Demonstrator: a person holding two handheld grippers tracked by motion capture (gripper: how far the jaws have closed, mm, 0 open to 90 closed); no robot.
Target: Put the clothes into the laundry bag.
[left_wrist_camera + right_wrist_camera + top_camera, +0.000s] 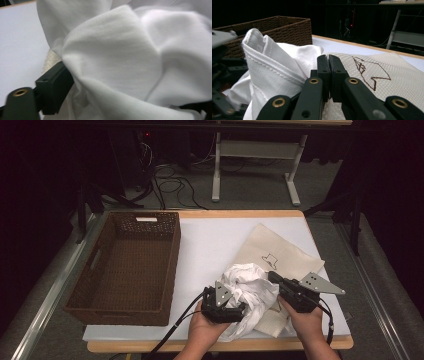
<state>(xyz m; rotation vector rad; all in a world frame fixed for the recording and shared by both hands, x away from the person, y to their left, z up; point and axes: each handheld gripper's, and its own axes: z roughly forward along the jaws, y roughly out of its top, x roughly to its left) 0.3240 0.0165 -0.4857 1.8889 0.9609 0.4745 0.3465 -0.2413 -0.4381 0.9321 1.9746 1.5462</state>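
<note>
A crumpled white cloth (250,287) lies heaped on the lower part of a cream tote bag (285,252) with a black line drawing. My left gripper (239,309) comes at the heap from its left. In the left gripper view its jaws stand wide apart, and the white cloth (120,57) bulges between them and against the left jaw. My right gripper (272,277) is at the heap's right edge, above the bag. Its jaws (328,58) are pressed together where cloth (274,65) meets bag (372,70). No fold shows between them.
A brown wicker basket (175,245) with nothing inside stands on the left of the white-topped table (210,240), and its wall (287,27) rises behind the cloth. Beyond the far table edge are cables and a white desk frame (216,170) on the floor.
</note>
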